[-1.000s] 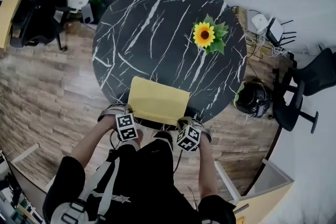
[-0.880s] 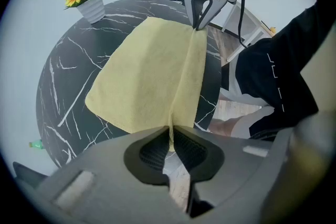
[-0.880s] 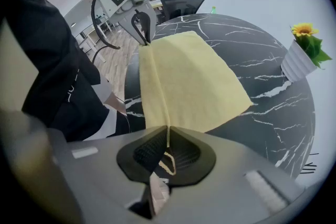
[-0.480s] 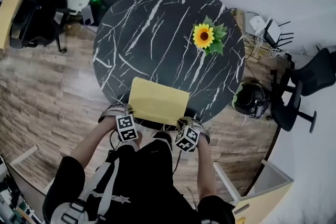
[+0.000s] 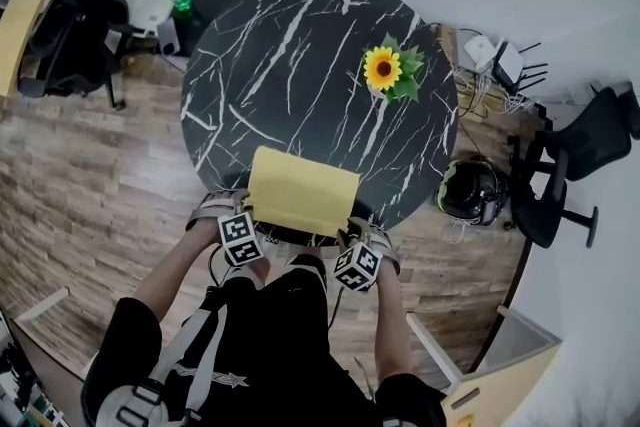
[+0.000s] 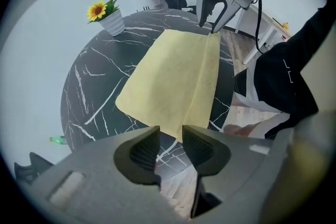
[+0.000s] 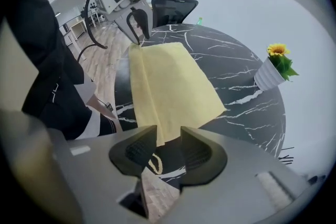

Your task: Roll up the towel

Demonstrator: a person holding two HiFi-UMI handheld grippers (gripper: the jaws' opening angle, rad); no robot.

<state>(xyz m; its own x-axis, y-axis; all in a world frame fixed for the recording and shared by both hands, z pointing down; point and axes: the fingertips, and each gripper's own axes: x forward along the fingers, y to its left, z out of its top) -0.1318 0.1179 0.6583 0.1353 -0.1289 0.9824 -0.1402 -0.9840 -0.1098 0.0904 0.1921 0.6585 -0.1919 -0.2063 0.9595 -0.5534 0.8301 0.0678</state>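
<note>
Only gripper views show the white pot [image 6: 114, 23] beyond the towel [image 6: 173, 78].

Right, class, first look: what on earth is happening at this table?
A person stands at the near edge of a round black marble table with a gripper in each hand. A yellow towel lies flat on it, not yet rolled. The left gripper and right gripper sit at the towel's two near corners. Their jaws have just been opening and now stand apart, nothing pinched. A potted sunflower stands further back.
</note>
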